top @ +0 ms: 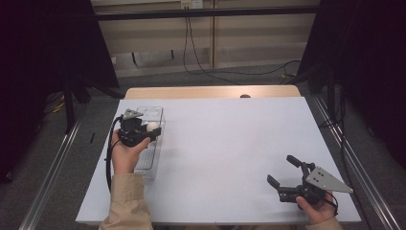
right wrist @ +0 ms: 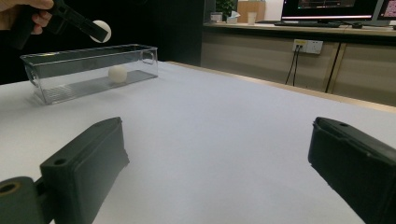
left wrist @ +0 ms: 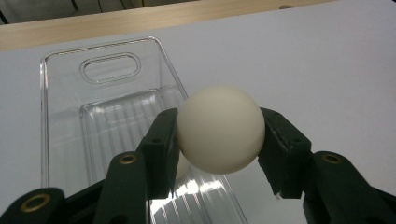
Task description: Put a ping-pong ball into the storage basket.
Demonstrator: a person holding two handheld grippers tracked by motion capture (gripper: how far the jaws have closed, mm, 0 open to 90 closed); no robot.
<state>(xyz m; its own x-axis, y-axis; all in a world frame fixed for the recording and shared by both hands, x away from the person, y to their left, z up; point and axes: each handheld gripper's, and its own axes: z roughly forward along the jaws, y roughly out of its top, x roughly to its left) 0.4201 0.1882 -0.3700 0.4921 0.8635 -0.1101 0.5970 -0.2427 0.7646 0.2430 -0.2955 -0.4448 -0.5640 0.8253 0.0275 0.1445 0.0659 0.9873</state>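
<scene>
My left gripper (top: 152,128) (left wrist: 219,135) is shut on a cream-white ball (left wrist: 220,129) and holds it above a clear plastic bin (left wrist: 88,121) at the table's left. From the right gripper view that same ball (right wrist: 102,31) hangs over the bin (right wrist: 70,70), and a second white ball (right wrist: 117,73) lies on the bin's floor. The bin (top: 153,112) stands lengthwise under my left hand. My right gripper (top: 283,170) (right wrist: 217,168) rests near the table's front right corner, open, with only bare table between its jaws.
A white sheet covers the table (top: 230,143), whose wooden far edge (top: 210,92) shows behind it. Black cables (top: 201,67) trail across the floor beyond. In the right gripper view a counter with monitors (right wrist: 327,14) stands far off.
</scene>
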